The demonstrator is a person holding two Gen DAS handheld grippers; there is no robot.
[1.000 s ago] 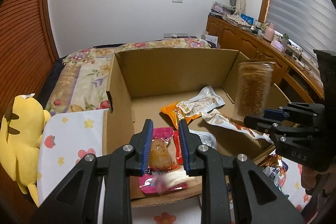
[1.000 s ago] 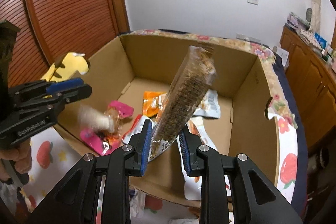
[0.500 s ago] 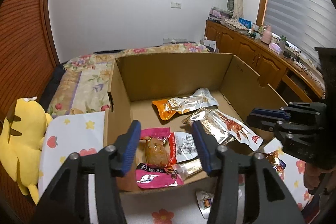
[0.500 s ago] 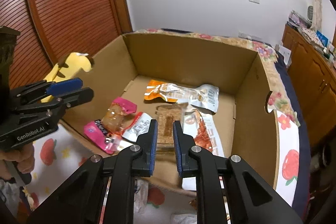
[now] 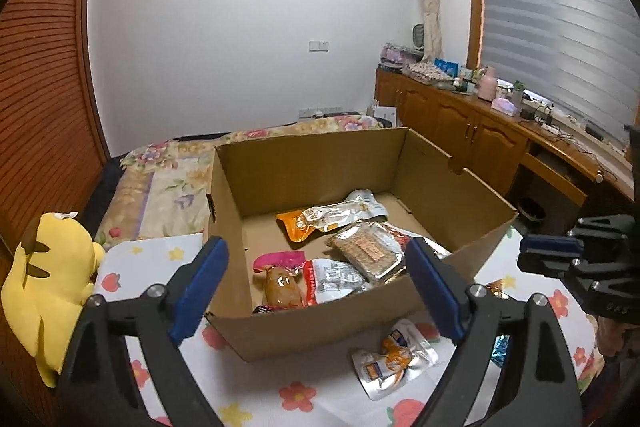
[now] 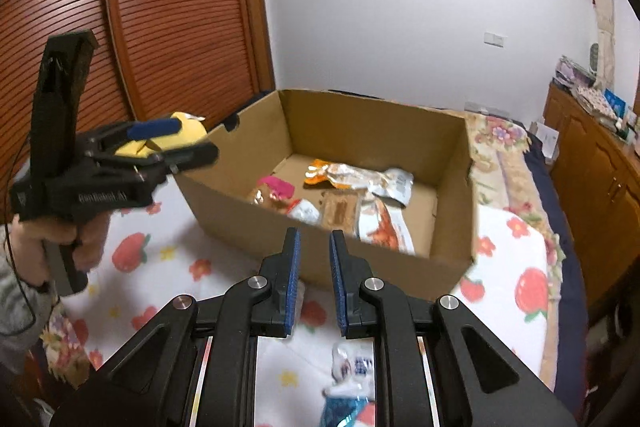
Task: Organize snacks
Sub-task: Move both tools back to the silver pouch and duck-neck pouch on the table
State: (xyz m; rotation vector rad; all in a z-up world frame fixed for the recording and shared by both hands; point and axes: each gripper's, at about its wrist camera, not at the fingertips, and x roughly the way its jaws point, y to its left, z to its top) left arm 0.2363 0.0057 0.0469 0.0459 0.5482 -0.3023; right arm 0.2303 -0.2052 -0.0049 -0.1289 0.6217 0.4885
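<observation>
Snacks mostly in the box (image 5: pixel 460 187), which sits open-topped on a fruit-print sheet (image 5: pixel 160 251) on the bed. Inside, from the left wrist view: pink pack (image 5: pixel 280 277) at the near left corner, white pack (image 5: pixel 336 277) just right of it and touching, clear pack of brown bars (image 5: pixel 366 255) overlapping the white one's right edge, orange-and-silver pack (image 5: pixel 332 213) behind them toward the middle. Right wrist view adds a white-and-orange pack (image 6: pixel 384 225) lying right of the bars. Back third of the box floor is bare cardboard. Outside the box: silver pouch (image 5: pixel 394 357) on the sheet just in front of the near wall, and a blue-and-white pack (image 6: pixel 352 383) on the sheet below the right gripper, blurred. Left gripper (image 5: pixel 316 285) hangs in front of the near wall, jaws have just been opening, now wide apart, nothing clamped; pink and white packs only show through the gap, down in the box. Right gripper (image 6: pixel 313 269) is short of the box's near wall, pads close together with a narrow slit, nothing between them. A hand (image 6: pixel 80 241) holds the left gripper's handle. Yellow plush (image 5: pixel 52 287) lies on the bed left of the box, apart from it. Wooden cabinets (image 5: pixel 460 123) run along the right wall.
</observation>
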